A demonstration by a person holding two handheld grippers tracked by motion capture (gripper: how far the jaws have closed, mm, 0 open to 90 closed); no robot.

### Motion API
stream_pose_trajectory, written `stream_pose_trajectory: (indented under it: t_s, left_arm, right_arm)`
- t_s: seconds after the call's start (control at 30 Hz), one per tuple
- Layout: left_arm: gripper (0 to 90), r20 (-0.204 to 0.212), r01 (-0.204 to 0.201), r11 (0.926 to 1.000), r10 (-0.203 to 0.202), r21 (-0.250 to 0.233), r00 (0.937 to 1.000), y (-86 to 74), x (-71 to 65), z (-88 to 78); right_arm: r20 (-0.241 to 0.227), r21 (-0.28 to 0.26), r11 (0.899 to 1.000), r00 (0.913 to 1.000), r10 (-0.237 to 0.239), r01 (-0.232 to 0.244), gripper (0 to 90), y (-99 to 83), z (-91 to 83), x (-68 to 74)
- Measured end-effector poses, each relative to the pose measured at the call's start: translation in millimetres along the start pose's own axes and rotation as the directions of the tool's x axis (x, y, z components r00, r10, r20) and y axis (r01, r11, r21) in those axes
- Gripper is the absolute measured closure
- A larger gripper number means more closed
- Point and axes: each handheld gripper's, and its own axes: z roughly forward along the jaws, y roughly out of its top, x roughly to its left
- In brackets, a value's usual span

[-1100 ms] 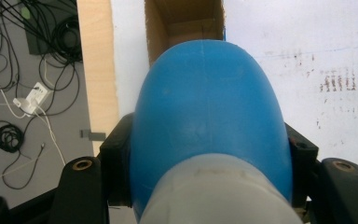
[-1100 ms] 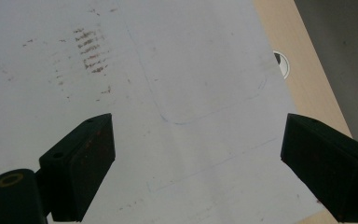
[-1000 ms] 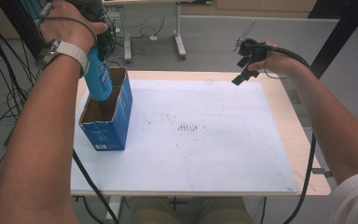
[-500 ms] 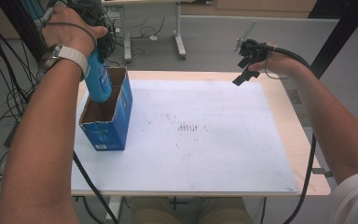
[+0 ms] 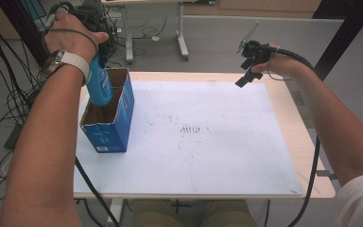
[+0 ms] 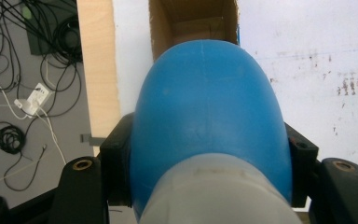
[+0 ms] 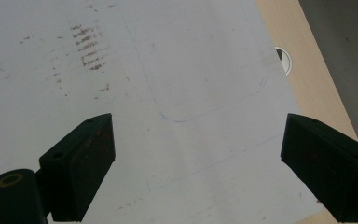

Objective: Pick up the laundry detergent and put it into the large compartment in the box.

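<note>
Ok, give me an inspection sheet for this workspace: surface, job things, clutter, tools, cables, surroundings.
Surface: wooden table under a white sheet with brown smudges.
Job things: blue bottle tilted, lower end inside the open blue box at the sheet's left edge.
Clutter: nothing seen.
Tools: left tool shut on the bottle; right tool open, empty, above the sheet.
Cables: one trailing from each tool; loose ones on the floor.
Surroundings: grey floor, desk legs beyond.
</note>
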Motion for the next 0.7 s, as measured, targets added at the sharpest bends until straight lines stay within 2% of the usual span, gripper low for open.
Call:
stream_pose_trajectory:
  t_s: [0.7]
  left_arm:
    - [37.6,0.021,0.001,1.0,-0.001,0.007,0.9998,-3.0,3.2,17.5]
  right_arm:
    - [-0.002,0.011,1.0,1.0,0.002,-0.002,9.8,-0.9,2.4,0.5]
